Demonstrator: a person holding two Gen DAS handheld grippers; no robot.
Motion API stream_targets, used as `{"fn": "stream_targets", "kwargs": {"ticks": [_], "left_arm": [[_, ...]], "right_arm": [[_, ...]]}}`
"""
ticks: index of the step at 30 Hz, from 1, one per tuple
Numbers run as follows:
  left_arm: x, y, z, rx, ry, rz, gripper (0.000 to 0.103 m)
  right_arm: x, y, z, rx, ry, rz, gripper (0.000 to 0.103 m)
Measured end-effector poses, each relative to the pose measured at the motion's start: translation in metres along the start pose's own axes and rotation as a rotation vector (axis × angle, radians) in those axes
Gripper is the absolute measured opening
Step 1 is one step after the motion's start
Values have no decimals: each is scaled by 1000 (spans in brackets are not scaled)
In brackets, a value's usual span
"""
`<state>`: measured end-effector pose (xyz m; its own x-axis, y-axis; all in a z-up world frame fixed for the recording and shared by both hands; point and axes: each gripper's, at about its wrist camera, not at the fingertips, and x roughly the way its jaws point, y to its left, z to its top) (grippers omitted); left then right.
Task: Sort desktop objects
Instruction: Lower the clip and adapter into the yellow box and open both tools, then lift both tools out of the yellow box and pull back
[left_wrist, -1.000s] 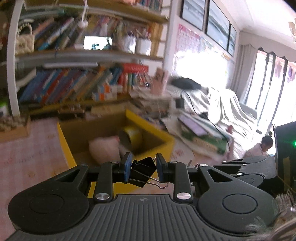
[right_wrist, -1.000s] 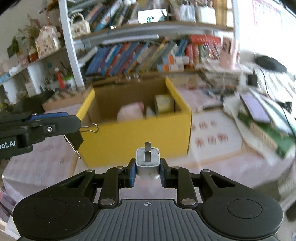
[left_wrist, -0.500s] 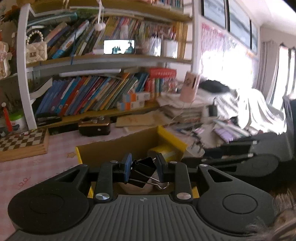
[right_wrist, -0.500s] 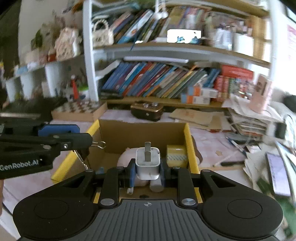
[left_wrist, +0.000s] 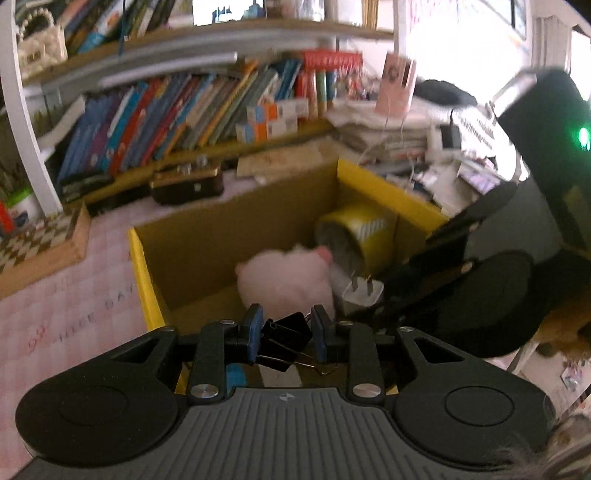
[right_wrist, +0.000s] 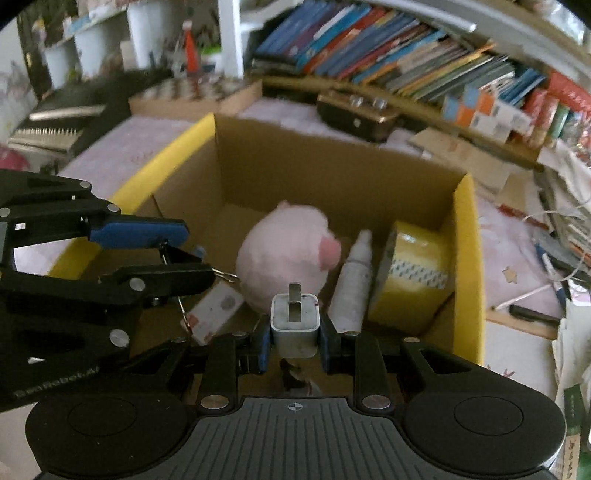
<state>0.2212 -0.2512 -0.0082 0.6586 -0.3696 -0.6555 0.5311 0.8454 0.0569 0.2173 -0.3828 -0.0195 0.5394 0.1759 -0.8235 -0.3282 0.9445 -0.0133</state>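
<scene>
My left gripper (left_wrist: 286, 334) is shut on a black binder clip (left_wrist: 284, 339) and hangs over the near edge of the yellow cardboard box (left_wrist: 142, 266). My right gripper (right_wrist: 295, 338) is shut on a white plug adapter (right_wrist: 295, 325) over the same box (right_wrist: 467, 258). In the right wrist view the left gripper (right_wrist: 155, 254) comes in from the left, with the clip's wire handles below it. In the left wrist view the adapter (left_wrist: 364, 295) and the right gripper show at the right.
Inside the box lie a pink plush toy (right_wrist: 284, 254), a white bottle (right_wrist: 354, 280), a yellow tape roll (right_wrist: 413, 280) and a small white card (right_wrist: 214, 310). Bookshelves (left_wrist: 184, 110), a checkered board (left_wrist: 40, 236), a dark radio (right_wrist: 354, 114) and paper piles (right_wrist: 561, 229) surround it.
Both grippers have moved forward and tilted down over the box, so I now look into it. Each still holds its object.
</scene>
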Motion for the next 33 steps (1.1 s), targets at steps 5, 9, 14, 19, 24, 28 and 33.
{"fn": "stream_targets", "kwargs": {"ticks": [5,9,14,19,24,28,33], "left_arm": [[7,3,-4,-35,39,-6,26],[8,1,-3,-38,40,5,27],[0,-2,-6,-47,-4,49,36],[-28,-4,-7,-52,-96,83,62],[-65,-4,-6,-94,-202,161,79],[-96,3,-11,-148,-278,248,84],[-139,19,-29,-213,-353,335,95]], "right_arm": [[13,-6,2,20,66,23,25],[23,-12,0,78,90,40,25],[18,-13,-3,96,60,43,27],[-3,-15,-3,137,-21,27,27],[-44,-9,-13,209,-189,1,30],[-70,5,-21,215,-287,-26,30],[-96,22,-32,265,-385,-69,38]]}}
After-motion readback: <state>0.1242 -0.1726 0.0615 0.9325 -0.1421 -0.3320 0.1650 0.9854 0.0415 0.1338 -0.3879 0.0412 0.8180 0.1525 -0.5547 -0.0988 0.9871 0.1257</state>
